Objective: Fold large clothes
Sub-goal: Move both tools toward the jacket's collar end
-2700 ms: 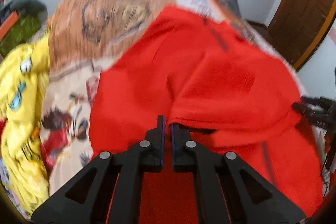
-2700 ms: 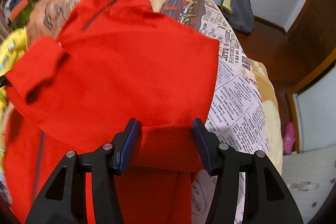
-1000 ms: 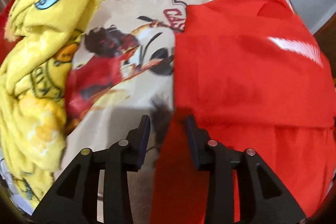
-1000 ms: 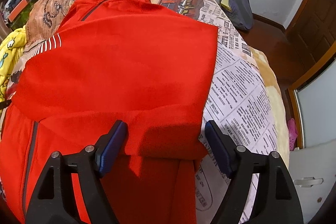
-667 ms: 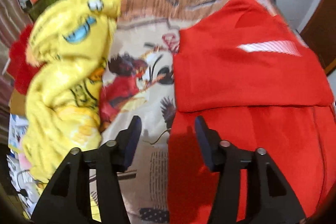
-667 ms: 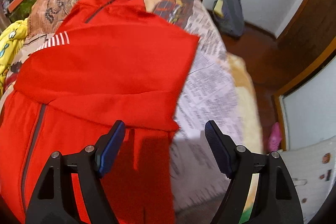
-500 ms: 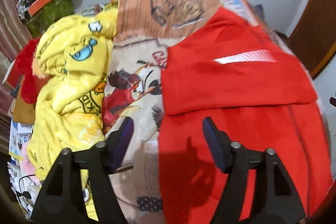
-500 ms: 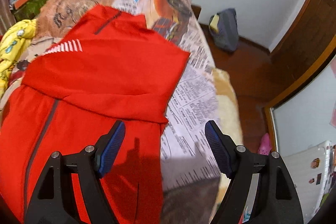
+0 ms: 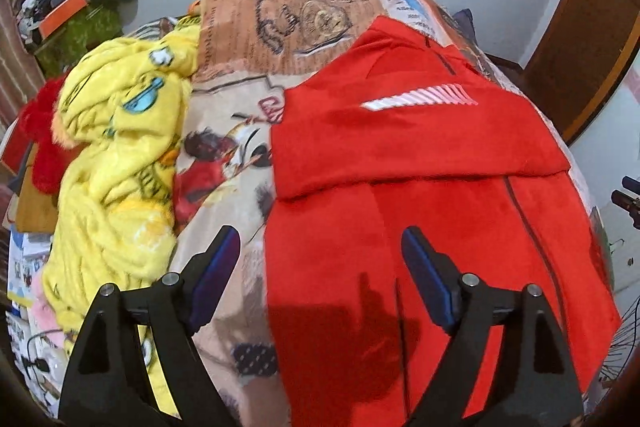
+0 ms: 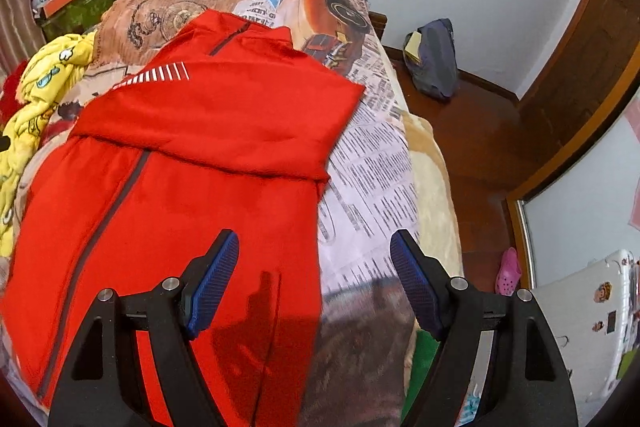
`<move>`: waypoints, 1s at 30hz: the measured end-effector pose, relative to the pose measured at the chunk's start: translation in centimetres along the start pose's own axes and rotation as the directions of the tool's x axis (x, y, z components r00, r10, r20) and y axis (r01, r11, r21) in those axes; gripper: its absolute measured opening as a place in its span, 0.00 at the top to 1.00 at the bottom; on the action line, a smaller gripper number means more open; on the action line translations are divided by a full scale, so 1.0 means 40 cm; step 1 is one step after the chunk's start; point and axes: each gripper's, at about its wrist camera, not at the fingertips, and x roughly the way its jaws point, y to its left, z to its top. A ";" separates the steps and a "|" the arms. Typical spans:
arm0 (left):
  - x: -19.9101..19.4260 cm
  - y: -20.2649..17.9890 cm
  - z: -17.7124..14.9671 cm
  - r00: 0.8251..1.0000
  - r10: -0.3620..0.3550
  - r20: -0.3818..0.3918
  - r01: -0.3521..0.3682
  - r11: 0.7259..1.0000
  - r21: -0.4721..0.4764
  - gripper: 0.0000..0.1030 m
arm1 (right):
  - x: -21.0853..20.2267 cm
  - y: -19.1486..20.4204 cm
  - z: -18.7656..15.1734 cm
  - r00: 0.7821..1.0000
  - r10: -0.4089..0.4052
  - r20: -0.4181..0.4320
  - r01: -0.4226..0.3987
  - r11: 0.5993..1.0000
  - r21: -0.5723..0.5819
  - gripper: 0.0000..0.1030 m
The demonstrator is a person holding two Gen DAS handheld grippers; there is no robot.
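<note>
A red zip-up jacket point(image 9: 420, 219) lies spread on a bed whose printed bedspread point(image 9: 280, 23) shows cartoon figures, a brown sketch panel and newspaper-style text. The jacket's upper part, with its collar and a white striped patch point(image 9: 420, 98), is folded down over the body, so that a straight folded edge runs across the garment; below that edge a dark zip line point(image 10: 100, 227) runs down the front. The left gripper point(image 9: 320, 267) hangs above the jacket's lower left portion, its blue-padded fingers point(image 9: 216, 273) spreading wider at this moment, with only air between them and the cloth lying well beneath; it grips nothing. One finger sits over the bedspread beside the jacket's edge, the other over the red fabric. The right gripper point(image 10: 316, 275) is held above the jacket's lower right edge, its jaws standing wide apart and empty, one pad over the red cloth and the other over the newsprint-patterned bedspread. Shadows of both tools fall on the fabric under them. To the jacket's left a crumpled yellow cartoon-print blanket point(image 9: 116, 163) is heaped on the bed, touching a red fuzzy item point(image 9: 38, 139) at the far edge. On the wooden floor beyond the bed, a dark blue backpack point(image 10: 434, 61) leans against the white wall, and a pink clog point(image 10: 508, 271) lies near a wooden door frame.
</note>
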 end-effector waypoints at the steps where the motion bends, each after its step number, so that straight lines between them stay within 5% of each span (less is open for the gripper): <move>1: 0.006 -0.006 0.015 1.000 -0.003 0.005 0.003 1.000 0.005 0.20 | 0.003 0.002 0.013 1.000 0.006 0.009 -0.006 1.000 0.004 0.27; 9: 0.122 -0.125 0.277 0.993 -0.088 0.075 0.083 0.994 0.066 0.20 | 0.104 0.022 0.215 0.995 0.062 0.082 -0.065 0.997 0.035 0.27; 17: 0.335 -0.189 0.489 0.994 -0.095 0.057 0.090 0.993 0.081 0.20 | 0.305 0.019 0.411 0.988 0.148 0.047 -0.151 0.987 0.062 0.27; 30: 0.652 -0.126 0.667 0.984 -0.180 0.009 0.180 0.976 -0.122 0.31 | 0.600 0.012 0.600 0.957 0.287 -0.045 -0.275 0.946 0.171 0.27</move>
